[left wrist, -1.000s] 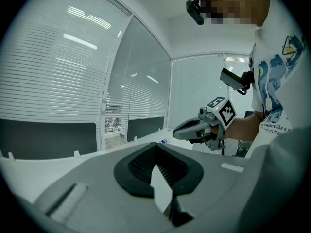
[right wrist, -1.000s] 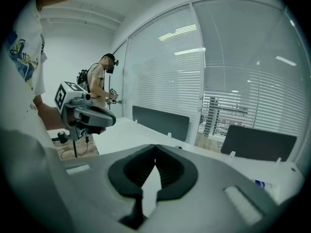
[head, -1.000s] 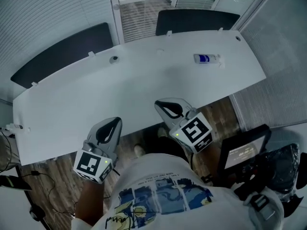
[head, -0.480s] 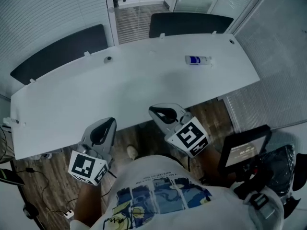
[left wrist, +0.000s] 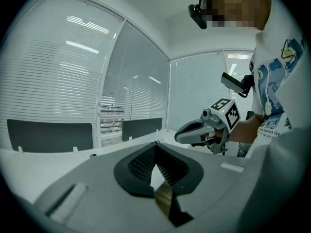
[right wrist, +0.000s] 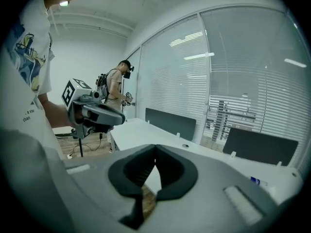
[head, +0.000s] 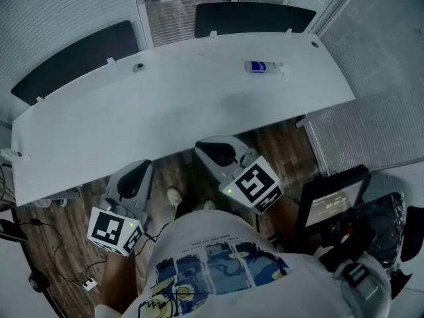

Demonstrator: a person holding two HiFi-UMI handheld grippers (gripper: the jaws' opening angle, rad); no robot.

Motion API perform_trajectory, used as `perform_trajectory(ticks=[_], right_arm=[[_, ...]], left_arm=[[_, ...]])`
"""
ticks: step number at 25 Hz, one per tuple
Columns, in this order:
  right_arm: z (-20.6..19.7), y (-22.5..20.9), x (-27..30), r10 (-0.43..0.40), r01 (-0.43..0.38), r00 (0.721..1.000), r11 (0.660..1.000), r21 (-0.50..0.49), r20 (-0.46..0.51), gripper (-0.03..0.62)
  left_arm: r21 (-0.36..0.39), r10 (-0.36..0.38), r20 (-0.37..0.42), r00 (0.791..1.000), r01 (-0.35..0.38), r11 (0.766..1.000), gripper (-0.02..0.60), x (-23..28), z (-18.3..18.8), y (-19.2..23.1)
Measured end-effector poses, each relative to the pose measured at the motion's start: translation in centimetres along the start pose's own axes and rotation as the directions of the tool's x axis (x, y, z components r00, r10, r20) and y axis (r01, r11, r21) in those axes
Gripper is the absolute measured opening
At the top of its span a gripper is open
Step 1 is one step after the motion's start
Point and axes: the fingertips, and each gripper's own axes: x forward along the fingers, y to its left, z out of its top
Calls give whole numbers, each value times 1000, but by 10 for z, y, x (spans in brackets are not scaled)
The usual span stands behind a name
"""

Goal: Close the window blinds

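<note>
Head view: the left gripper [head: 144,165] and right gripper [head: 202,150] are held beside a white desk [head: 165,118], where a small bottle [head: 263,67] is laid on its side, contents indiscernible. Gripper views: both jaw pairs are pressed together, empty. Window blinds [left wrist: 53,96] are hung beyond the desk.

White T-shirt [head: 218,234] with blue cartoon print; grey, black-padded left tongs [head: 144,166] and right tongs [head: 200,150].

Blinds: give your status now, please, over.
Left gripper shut, empty. Right gripper shut, empty. Blinds untouched, beyond white desk, which blocks the way.
</note>
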Motion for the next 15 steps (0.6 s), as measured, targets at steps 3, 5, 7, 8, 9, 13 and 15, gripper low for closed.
perform_trajectory(ticks=[3,5,7,8,9,13,15], right_arm=[[-5,11,-11,10,-10,1000,1000,-5,8,2],[-7,15,-18,11,-11,1000,1000,-7,6,2],[-11,16,-24,10,-10,1000,1000,-11,3,3],[-13,17,-27,10,-10,1000,1000,-13,3,3],[-15,18,-29,11,-11,1000,1000,-13,3,2],[-18,21,-37,9,-9,1000,1000,-11,12,2],[-20,23,-41,8,-8,1000,1000,-6,14,3]], left_arm=[[-3,6,-5,1000,-6,1000,3,-7,-5,-13],[-2,8,-7,1000,-8,1000,3,-9,-6,-21],[-1,6,-9,1000,-6,1000,3,-9,-7,-29],[-2,5,-10,1000,-5,1000,3,-9,-8,-33],[-4,4,-12,1000,-4,1000,3,-10,-9,-36],[0,6,-21,1000,-6,1000,3,-14,-12,-45],[2,5,-26,1000,-5,1000,3,-16,-13,-50]])
